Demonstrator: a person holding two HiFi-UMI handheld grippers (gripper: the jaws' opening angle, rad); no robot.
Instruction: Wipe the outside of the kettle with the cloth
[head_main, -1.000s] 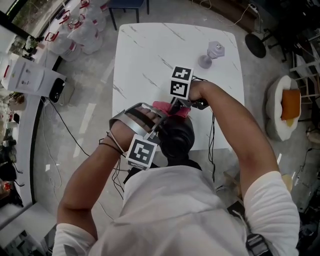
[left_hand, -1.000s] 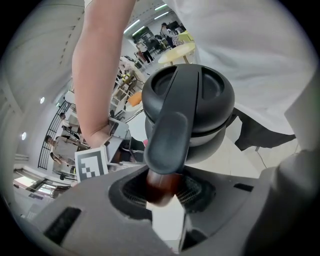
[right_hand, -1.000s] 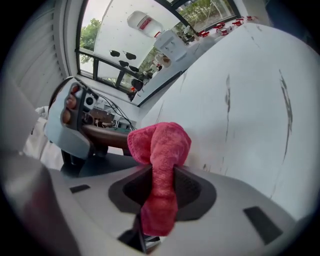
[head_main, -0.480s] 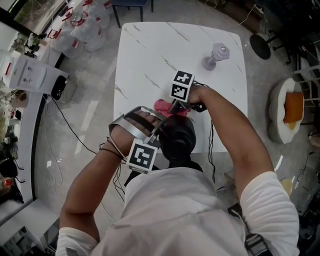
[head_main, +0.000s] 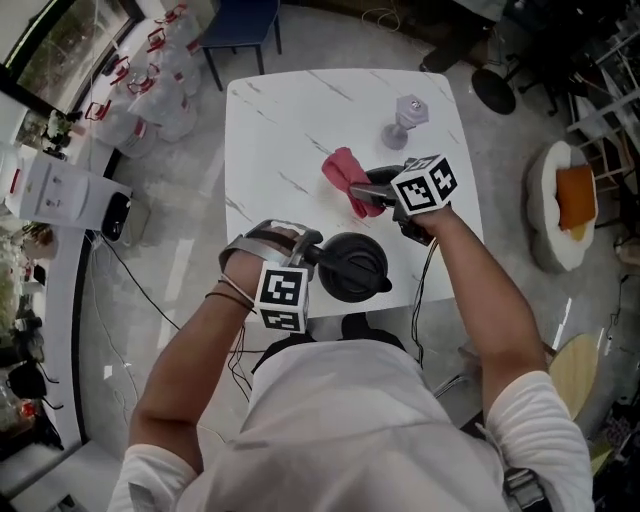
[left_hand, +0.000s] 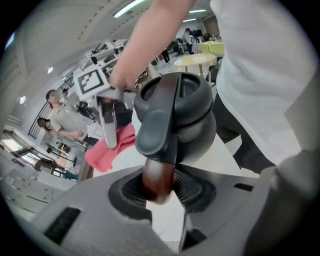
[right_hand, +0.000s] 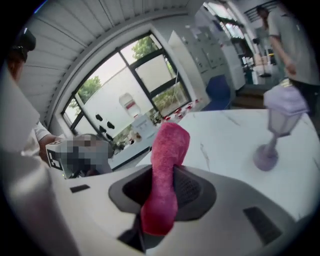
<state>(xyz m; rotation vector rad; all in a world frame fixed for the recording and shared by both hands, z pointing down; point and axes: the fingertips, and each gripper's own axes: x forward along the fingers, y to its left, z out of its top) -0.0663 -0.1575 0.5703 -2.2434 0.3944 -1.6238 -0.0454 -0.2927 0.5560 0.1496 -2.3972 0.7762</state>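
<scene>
- Two grippers work over the white table, both near its front half.
- At the left, the black kettle is at the near edge of the table, just in front of the person. Whether it rests there or is lifted a little, I cannot tell.
- I judge the kettle rigid and rather heavy, with a smooth rounded body that could slip, so the handle is the safe place to take it.
- The left gripper has this place: its jaws stand about half apart and are closed on the brown lower end of the handle, which fills the gap between them.
- In the middle, the pink cloth is in the air above the table, just beyond the kettle and not touching it. It looks soft, light and limp, so any pinched fold should hold.
- At the right, the right gripper is closed narrowly on a fold of the cloth — the free end stands out past the jaws.
</scene>
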